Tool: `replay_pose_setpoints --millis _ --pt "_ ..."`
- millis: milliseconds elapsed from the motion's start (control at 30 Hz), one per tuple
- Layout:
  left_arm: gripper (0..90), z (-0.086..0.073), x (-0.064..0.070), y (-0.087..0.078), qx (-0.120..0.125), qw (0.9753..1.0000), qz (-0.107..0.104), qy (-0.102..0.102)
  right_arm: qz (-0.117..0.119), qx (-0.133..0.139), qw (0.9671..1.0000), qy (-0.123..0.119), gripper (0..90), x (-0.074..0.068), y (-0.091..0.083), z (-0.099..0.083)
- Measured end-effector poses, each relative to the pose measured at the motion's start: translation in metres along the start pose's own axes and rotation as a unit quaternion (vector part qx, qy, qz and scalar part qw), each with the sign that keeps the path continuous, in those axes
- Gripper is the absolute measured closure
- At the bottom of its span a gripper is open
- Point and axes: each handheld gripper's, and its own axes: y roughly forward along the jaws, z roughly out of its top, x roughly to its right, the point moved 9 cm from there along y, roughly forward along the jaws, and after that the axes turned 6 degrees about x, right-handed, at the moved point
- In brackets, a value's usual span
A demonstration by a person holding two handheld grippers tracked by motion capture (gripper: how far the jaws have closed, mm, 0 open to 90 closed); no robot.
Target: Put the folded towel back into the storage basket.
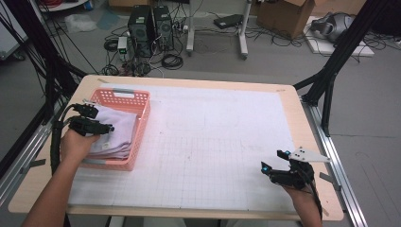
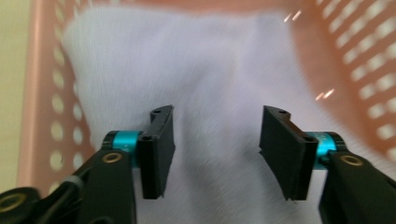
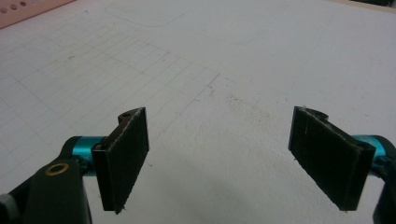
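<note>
Left gripper (image 2: pixel 217 154) (jaws apart) over folded towel (image 2: pixel 205 84) in pink basket (image 1: pixel 142 124)

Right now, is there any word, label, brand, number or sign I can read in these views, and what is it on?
None can be read.
White grid mat: ruled lines and faint outlines, no letters or numbers.
Pink basket and the folded cloth in it: no print seen.
Left tool and right tool: no markings legible.
Cardboard box on the floor: too small to tell.
</note>
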Motion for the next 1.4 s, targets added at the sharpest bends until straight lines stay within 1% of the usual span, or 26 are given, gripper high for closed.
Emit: replay_pose_setpoints --millis 33,100,167,200,233,300,367,433,500,533,600,633,667,700,767,800,833,867,933,1033,1133,1200,1267,1300,1367,1400 --pt "42.3 -0.003 -0.001 0.004 -0.01 0.9999 0.003 -0.01 0.001 0.0 1.0 -0.001 19.2 -0.001 0.0 0.0" --pt "41.4 -0.003 -0.001 0.007 -0.016 0.9996 -0.004 -0.022 0.002 -0.001 1.0 -0.001 19.2 -0.002 0.0 0.0" --pt "41.2 -0.002 0.001 0.01 -0.025 0.9984 -0.025 -0.045 0.002 -0.001 1.0 -0.002 19.2 -0.001 0.001 0.0" --pt "41.2 -0.001 0.002 0.012 -0.026 0.9972 -0.036 -0.061 0.002 -0.001 1.0 -0.002 19.1 -0.001 0.001 0.0" --pt "41.0 0.001 0.003 0.013 -0.022 0.9966 -0.045 -0.066 0.003 -0.002 1.0 -0.002 19.2 -0.001 0.002 0.0" --pt "40.3 0.002 0.007 0.016 -0.019 0.9964 -0.056 -0.06 0.004 -0.003 1.0 -0.003 19.2 -0.002 0.002 0.0" --pt "39.6 0.006 0.014 0.018 -0.007 0.9955 -0.072 -0.06 0.004 -0.004 1.0 -0.002 19.2 -0.003 0.003 0.0" --pt "39.1 0.01 0.021 0.019 0.004 0.9937 -0.093 -0.062 0.003 -0.003 1.0 -0.002 19.2 -0.002 0.003 0.0" --pt "39.1 0.012 0.028 0.019 0.015 0.9911 -0.117 -0.062 0.002 -0.003 1.0 -0.001 19.2 -0.001 0.002 -0.001" --pt "39.4 0.013 0.03 0.018 0.02 0.9902 -0.125 -0.059 0.002 -0.003 1.0 0.0 19.2 -0.001 0.002 -0.001" --pt "40.8 0.013 0.027 0.016 0.023 0.9916 -0.118 -0.048 0.002 -0.004 1.0 0.002 19.2 -0.001 0.002 -0.001" --pt "41.5 0.012 0.023 0.015 0.025 0.9932 -0.108 -0.034 0.001 -0.002 1.0 -0.002 19.2 0.0 0.002 -0.001" --pt "42.1 0.01 0.02 0.013 0.028 0.9951 -0.094 -0.015 0.001 -0.003 1.0 0.001 19.2 0.0 0.001 -0.001" --pt "41.8 0.009 0.018 0.011 0.03 0.9957 -0.087 -0.008 0.002 -0.003 1.0 0.0 19.2 0.0 0.001 -0.001" --pt "39.9 0.007 0.015 0.006 0.034 0.996 -0.082 -0.001 0.001 -0.002 1.0 0.0 19.2 0.001 0.0 -0.001" --pt "39.6 0.008 0.013 0.004 0.033 0.9972 -0.067 0.006 0.001 -0.002 1.0 0.0 19.2 0.001 0.0 -0.001" --pt "39.4 0.005 0.01 0.004 0.02 0.998 -0.057 0.019 0.001 -0.002 1.0 0.0 19.2 0.001 0.0 -0.001" --pt "39.4 0.002 0.009 0.006 0.004 0.9986 -0.046 0.026 0.001 -0.002 1.0 0.0 19.2 0.0 0.001 -0.001" --pt "38.7 -0.001 0.007 0.009 -0.018 0.9989 -0.029 0.033 0.003 -0.002 1.0 -0.002 19.2 -0.001 0.001 -0.001" --pt "38.6 -0.002 0.006 0.01 -0.036 0.9987 -0.008 0.036 0.004 -0.004 1.0 -0.002 19.2 -0.002 0.002 -0.001" --pt "39.0 -0.004 0.003 0.009 -0.071 0.9966 0.015 0.04 0.003 -0.003 1.0 -0.001 19.2 -0.002 0.002 -0.001" --pt "38.8 -0.006 -0.001 0.009 -0.083 0.9957 0.024 0.035 0.003 -0.004 1.0 -0.001 19.2 -0.001 0.001 -0.001" --pt "38.2 -0.006 -0.003 0.009 -0.072 0.9969 0.021 0.026 0.001 -0.002 1.0 0.001 19.2 -0.001 0.0 -0.001" --pt "37.9 -0.005 -0.003 0.009 -0.059 0.998 0.016 0.019 0.002 0.0 1.0 0.001 19.2 -0.001 0.0 0.0" --pt "37.7 -0.002 -0.004 0.005 -0.018 0.9998 -0.009 -0.003 0.002 0.002 1.0 0.002 19.2 0.0 -0.002 0.001" --pt "37.7 0.0 -0.004 0.002 0.009 0.9994 -0.025 -0.021 0.001 0.002 1.0 0.002 19.2 0.0 -0.003 0.001"
